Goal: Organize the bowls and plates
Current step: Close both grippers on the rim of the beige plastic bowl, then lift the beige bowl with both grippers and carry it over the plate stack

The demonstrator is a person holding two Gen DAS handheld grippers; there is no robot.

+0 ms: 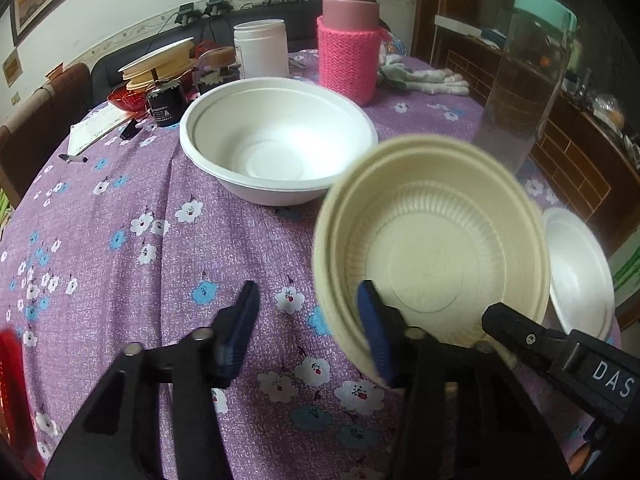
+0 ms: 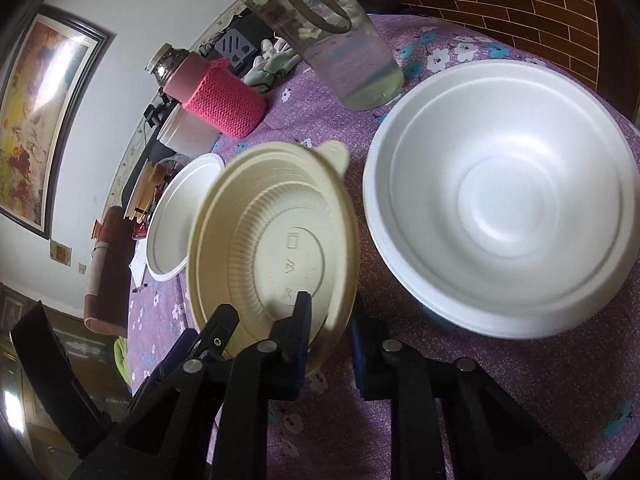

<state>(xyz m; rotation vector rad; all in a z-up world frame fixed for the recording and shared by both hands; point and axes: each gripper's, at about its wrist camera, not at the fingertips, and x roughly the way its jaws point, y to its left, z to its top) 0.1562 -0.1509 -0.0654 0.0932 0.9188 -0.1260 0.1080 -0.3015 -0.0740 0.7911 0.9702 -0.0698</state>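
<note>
At the bottom of the left wrist view, the left tool (image 1: 308, 286) stands with its jaws apart. They straddle the near wall of the cream bowl (image 1: 432, 260): one pad lies inside against the wall, while the other is clear of it on the outside. The right tool (image 2: 330, 308) is clamped on the same bowl's rim, one finger inside and one outside, low in the centre of the right wrist view.

The cream bowl fills the lower right of the left view. It is lifted off the desk (image 1: 160, 220) and tilted, with its mouth towards both cameras and its edge blurred.

It looks like thin moulded plastic with a ribbed wall, a stepped rim and a small tab, so it is probably very light and a little springy. A hard pinch could bow the wall. The smooth surface may also let it swivel in a one-sided grip. The stepped rim is the stiffest place to take hold, and two grips set apart on it should steady the tilt.

Just beyond it, filling the right of the right view, the near white bowl (image 2: 504, 200) sits upright on the flowered cloth (image 1: 100, 280). It is wide, matte and probably pulp or foam — easily dented. The far white bowl (image 1: 276, 140) sits at upper centre of the left view.

Behind both stand a clear bottle (image 1: 520, 80), a pink knitted flask (image 1: 348, 60) and a white tub (image 1: 260, 48).
</note>
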